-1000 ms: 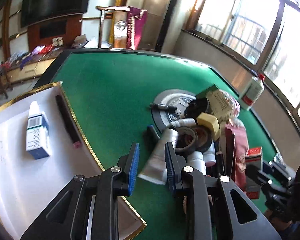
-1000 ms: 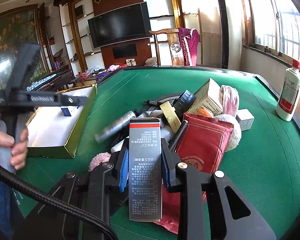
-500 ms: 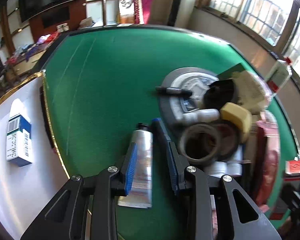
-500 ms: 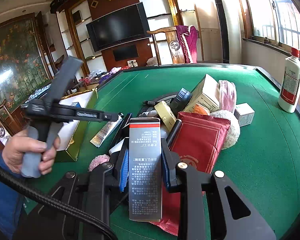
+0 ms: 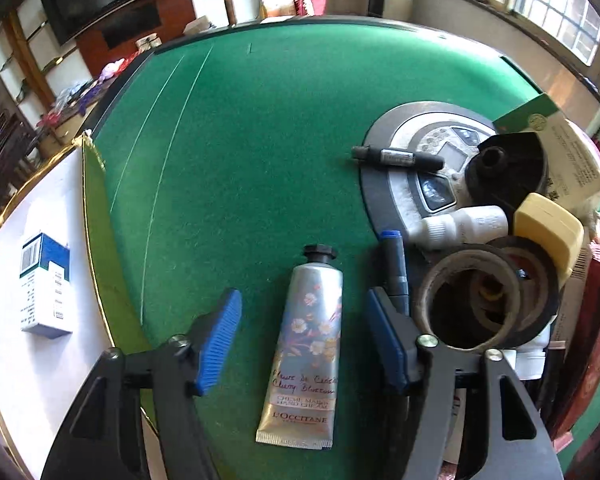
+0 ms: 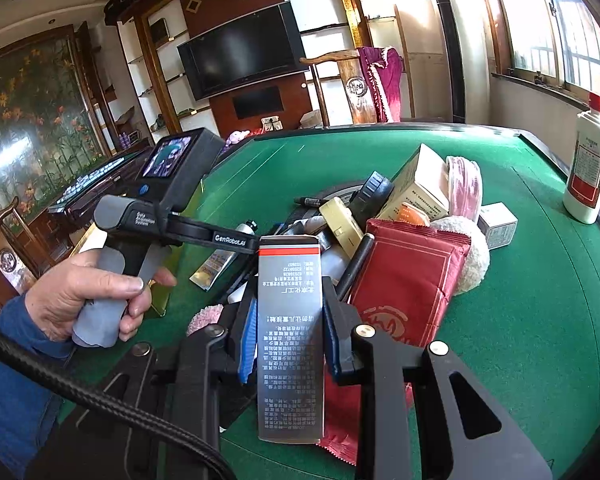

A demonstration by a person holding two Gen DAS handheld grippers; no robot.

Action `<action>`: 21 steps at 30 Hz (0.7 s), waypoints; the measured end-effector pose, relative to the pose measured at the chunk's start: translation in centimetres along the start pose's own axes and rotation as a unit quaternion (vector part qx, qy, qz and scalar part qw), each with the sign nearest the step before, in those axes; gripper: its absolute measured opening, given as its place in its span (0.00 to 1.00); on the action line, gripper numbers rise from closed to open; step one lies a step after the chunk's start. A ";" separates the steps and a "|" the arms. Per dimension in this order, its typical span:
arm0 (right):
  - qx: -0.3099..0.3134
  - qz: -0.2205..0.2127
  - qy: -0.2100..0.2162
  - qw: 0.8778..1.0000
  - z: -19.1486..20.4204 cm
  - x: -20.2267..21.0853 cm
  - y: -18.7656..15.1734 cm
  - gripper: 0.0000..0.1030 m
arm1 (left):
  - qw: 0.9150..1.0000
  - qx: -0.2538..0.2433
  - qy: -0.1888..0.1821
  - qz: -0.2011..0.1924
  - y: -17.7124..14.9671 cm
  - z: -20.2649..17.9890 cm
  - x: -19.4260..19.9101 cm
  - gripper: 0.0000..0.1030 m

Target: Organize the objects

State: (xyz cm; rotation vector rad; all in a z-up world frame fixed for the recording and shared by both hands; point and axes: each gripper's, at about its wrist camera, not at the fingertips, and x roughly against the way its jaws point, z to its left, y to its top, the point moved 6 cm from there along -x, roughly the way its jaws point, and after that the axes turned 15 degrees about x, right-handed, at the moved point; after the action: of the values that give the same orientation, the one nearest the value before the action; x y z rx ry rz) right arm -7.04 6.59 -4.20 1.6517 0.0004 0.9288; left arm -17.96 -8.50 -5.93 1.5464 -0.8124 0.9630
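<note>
left gripper (image 5: 302,344): my jaws have just been opening, now wide, ribbed blue pads each side of the soft shiny hand cream tube (image 5: 305,354), not touching; it lies flat on fuzzy green table (image 5: 240,152) | right gripper (image 6: 290,334): I pinch a flat grey box (image 6: 291,340); crinkly red packet (image 6: 404,280) just behind

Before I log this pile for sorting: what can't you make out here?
- Blue pen: left wrist view, lower end behind the left gripper.
- Red packet: right wrist view, partly behind the right gripper and its silver box.
- Grey disc: mostly covered by clutter.
</note>
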 end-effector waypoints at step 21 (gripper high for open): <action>-0.003 0.000 -0.004 1.000 0.2 0.1 -0.2 0.24 | 0.997 -0.058 0.023 -0.032 -1.3 -1.6 1.2 0.22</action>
State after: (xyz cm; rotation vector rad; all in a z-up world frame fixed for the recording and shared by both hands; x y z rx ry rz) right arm -6.73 6.55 -4.32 1.6493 -0.0082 0.9219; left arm -16.51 -6.70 -5.30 1.4360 -0.7681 0.8857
